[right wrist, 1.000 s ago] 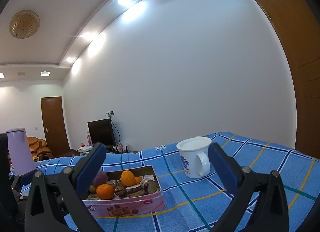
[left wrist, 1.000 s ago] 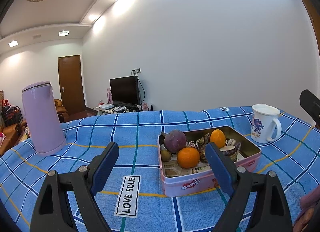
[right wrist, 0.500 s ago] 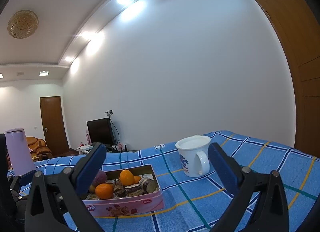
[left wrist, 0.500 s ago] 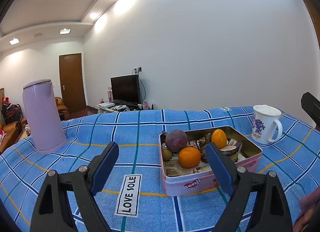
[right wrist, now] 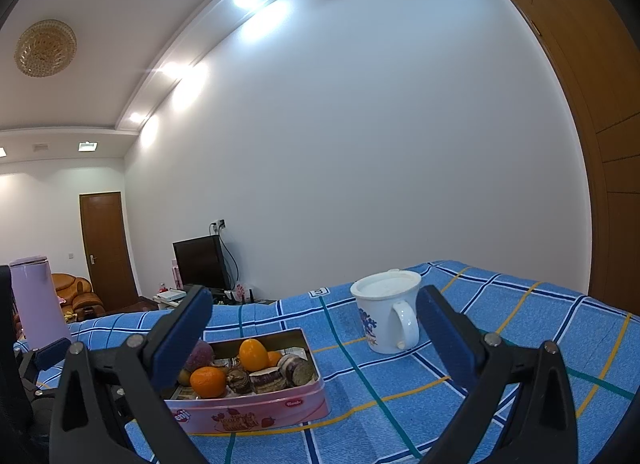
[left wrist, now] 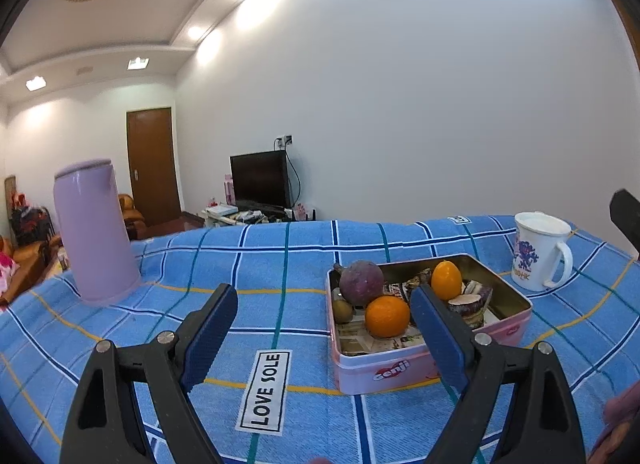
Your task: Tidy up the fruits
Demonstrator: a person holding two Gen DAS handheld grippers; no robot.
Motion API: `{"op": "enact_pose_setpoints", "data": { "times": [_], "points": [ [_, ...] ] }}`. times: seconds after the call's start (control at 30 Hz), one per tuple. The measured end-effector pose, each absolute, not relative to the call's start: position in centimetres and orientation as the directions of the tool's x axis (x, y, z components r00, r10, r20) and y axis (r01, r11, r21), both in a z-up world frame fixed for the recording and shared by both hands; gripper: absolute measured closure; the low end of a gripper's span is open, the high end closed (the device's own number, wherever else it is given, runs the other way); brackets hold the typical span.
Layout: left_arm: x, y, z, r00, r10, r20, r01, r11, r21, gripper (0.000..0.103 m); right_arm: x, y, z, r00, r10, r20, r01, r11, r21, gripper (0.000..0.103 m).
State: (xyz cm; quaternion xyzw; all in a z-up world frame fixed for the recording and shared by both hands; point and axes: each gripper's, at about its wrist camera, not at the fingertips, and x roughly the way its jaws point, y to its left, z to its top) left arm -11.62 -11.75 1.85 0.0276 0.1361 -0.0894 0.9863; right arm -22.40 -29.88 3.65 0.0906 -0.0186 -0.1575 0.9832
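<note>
Nearest, the left gripper and right gripper hang above the blue checked cloth, jaws spread wide, holding nothing. Beyond them sits the pink tin, long axis running away from the grippers. Inside it, an orange lies at the front, a purple fruit behind it. Right of the tin stands a white mug, handle facing right; far left of the tin, a lilac kettle.
</note>
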Motion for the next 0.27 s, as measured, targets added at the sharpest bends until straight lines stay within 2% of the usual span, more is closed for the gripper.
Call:
{"op": "enact_pose_setpoints", "data": {
  "times": [0.1, 0.27],
  "points": [
    [-11.51, -11.39, 1.72, 0.935, -0.215, -0.281, 0.221, 0.975, -0.008, 0.014, -22.45, -30.0, 3.6, 0.949, -0.316, 0.007, 0.309, 0.932, 0.189, 0.0],
    [-11.73, -11.62, 1.69, 0.934, -0.222, -0.278, 0.231, 0.973, 0.0, 0.014, -22.27, -30.09, 3.52, 0.949, -0.314, -0.002, 0.309, 0.932, 0.188, 0.0]
  ]
}}
